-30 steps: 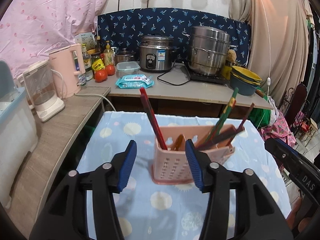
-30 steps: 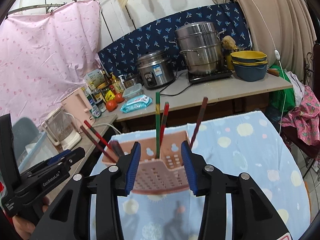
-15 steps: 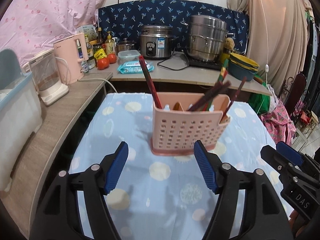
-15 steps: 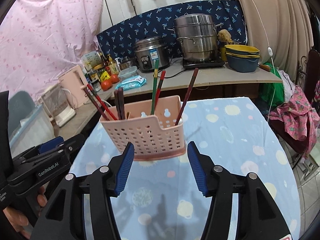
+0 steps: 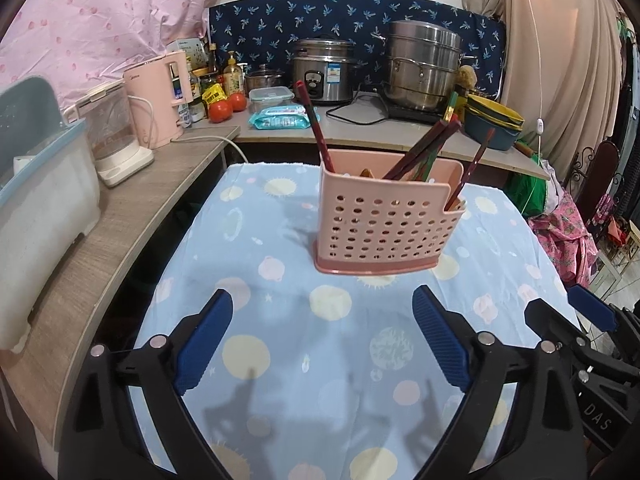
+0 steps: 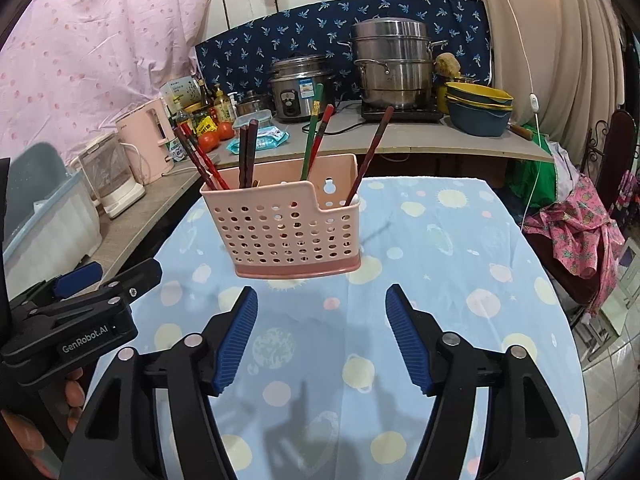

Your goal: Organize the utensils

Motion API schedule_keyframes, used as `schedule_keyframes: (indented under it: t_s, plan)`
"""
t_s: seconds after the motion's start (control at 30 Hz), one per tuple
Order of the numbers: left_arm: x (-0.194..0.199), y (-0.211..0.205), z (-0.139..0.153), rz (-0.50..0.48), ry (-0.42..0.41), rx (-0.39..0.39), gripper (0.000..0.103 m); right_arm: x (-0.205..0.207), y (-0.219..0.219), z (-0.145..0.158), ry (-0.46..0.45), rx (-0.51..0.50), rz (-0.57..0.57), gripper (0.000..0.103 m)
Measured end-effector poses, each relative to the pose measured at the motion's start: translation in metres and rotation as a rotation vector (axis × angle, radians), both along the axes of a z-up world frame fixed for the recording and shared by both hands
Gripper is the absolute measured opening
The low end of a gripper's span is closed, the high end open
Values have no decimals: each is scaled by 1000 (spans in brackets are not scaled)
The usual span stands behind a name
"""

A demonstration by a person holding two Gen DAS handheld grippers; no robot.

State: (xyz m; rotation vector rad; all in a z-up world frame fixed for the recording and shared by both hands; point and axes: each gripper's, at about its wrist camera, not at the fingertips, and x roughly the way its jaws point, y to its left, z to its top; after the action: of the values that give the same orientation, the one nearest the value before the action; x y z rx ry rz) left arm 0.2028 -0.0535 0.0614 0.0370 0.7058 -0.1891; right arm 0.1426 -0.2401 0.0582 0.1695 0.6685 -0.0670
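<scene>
Right wrist view: pink caddy point(image 6: 294, 228) stands upright mid-table on the blue cloth point(image 6: 460, 280), nearer the far edge, its long side running across the table, w/ chopsticks point(image 6: 314, 138) poking up and fanning out left and right. Imo the risk is those leaning sticks, esp the single one point(image 6: 370, 156) in the small right compartment; bump the caddy or tug the cloth and it prob tips or sticks spill over the rim. Right gripper point(image 6: 322, 340) has just been opening, jaws spread, nothing btwn them, well short of the caddy. Left gripper point(image 5: 322, 344) likewise just opening, wide apart and empty. Kettle point(image 5: 158, 98) and rice cooker point(image 5: 322, 70) sit on the counter behind.
</scene>
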Motion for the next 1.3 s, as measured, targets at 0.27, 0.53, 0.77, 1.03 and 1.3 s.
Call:
schedule_keyframes:
  t_s: [0.27, 0.53, 0.77, 1.03, 1.3]
  plan:
    - [-13, 4, -9, 2, 22, 15, 91, -13, -1, -9, 19, -15, -8, 85]
    - [-24, 3, -16, 10, 34, 44, 94, -25, -1, -14, 26, -33, -22, 96]
    - [-32, 3, -20, 15, 42, 57, 95, -32, 3, -18, 34, -62, -28, 96]
    - [-35, 2, -23, 17, 43, 72, 95, -35, 6, -22, 42, -65, -26, 96]
    - [-37, 2, -26, 27, 44, 84, 95, -37, 5, -25, 48, -60, -34, 96]
